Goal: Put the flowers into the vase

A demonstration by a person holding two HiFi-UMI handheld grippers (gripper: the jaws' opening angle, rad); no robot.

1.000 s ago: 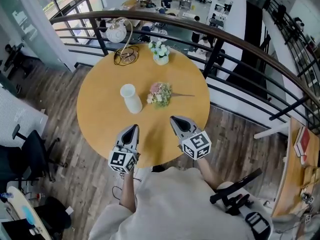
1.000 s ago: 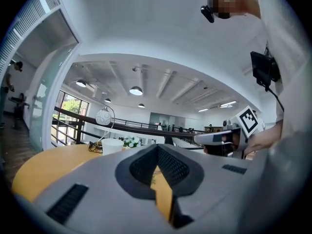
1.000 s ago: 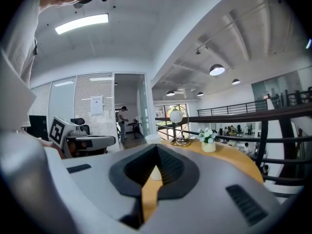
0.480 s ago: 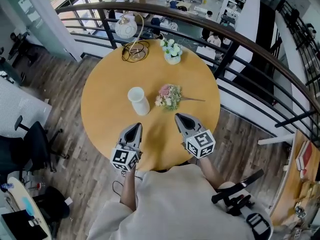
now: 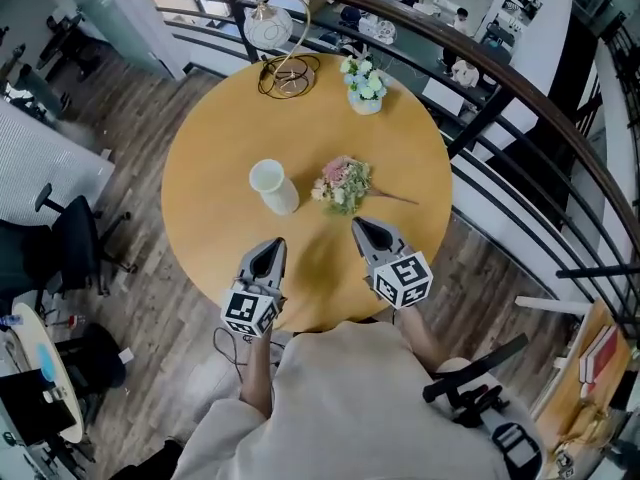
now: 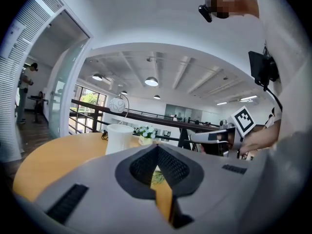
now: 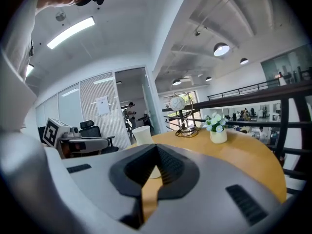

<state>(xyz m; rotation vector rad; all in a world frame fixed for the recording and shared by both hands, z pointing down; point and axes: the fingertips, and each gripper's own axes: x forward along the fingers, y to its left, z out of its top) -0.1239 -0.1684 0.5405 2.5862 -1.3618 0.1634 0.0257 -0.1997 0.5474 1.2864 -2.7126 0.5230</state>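
Note:
A white vase (image 5: 272,186) stands upright near the middle of the round wooden table (image 5: 210,148). The pink and white bouquet (image 5: 345,183) lies on its side just right of the vase, its stem pointing right. My left gripper (image 5: 270,244) hovers shut over the table's near edge, below the vase and apart from it. My right gripper (image 5: 357,226) is shut and empty, its tip a short way in front of the bouquet. The vase (image 6: 119,138) shows beyond the left gripper (image 6: 157,147). From the right gripper (image 7: 156,146) the vase (image 7: 142,134) lies ahead.
A small pot of white flowers (image 5: 363,83) and a globe lamp (image 5: 270,26) on a wire base stand at the table's far edge. A dark railing (image 5: 480,88) curves behind the table. An office chair (image 5: 70,243) stands on the wooden floor at the left.
Both grippers have come a little forward and lower over the table's near edge; the right tip is closer to the bouquet. Vase and bouquet lie as before.

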